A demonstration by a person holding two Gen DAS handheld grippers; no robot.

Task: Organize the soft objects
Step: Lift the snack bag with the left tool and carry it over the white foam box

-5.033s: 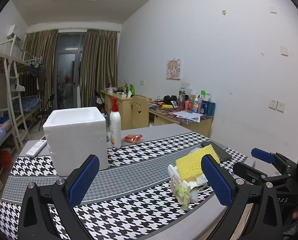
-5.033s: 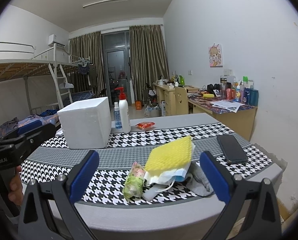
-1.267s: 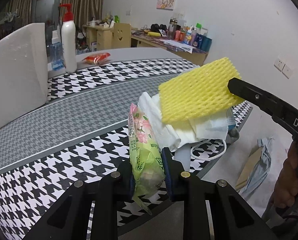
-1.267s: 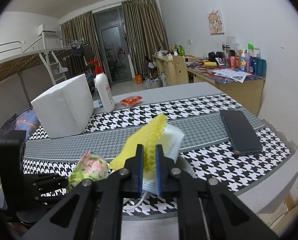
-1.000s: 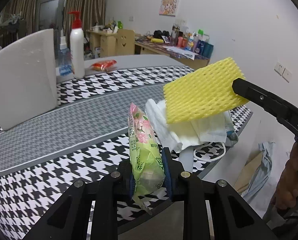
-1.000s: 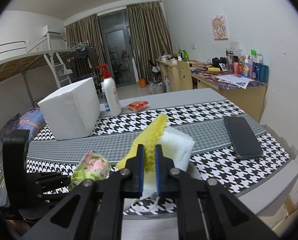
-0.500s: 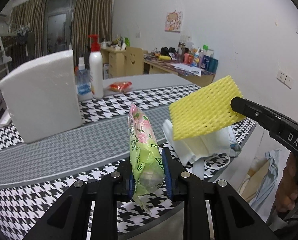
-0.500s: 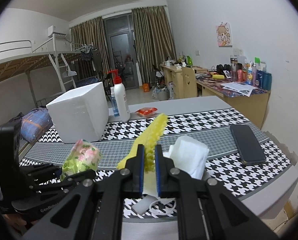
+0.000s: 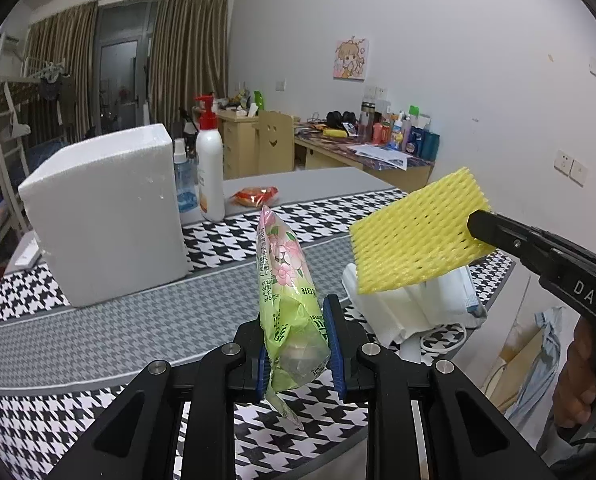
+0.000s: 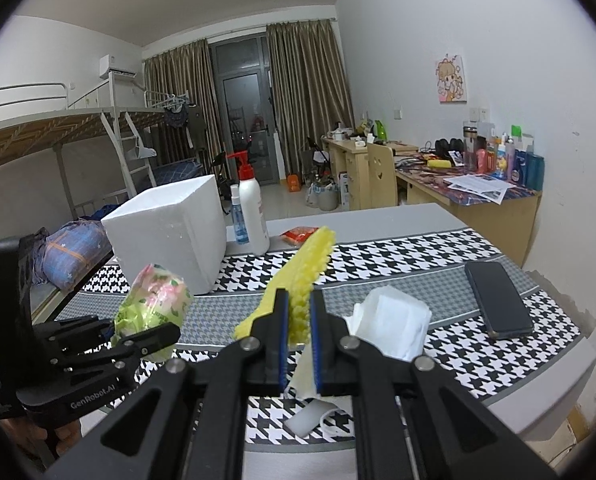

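Houndstooth cloth [image 9: 98,344] covers our table. We pinch the green tissue pack [image 9: 288,300] in our left gripper [image 9: 296,354] and the yellow foam net [image 10: 301,280] in our right gripper [image 10: 298,340], both raised, apparently clear of the white tissues [image 10: 389,326].

Dim ceiling light, fisheye-warped edges
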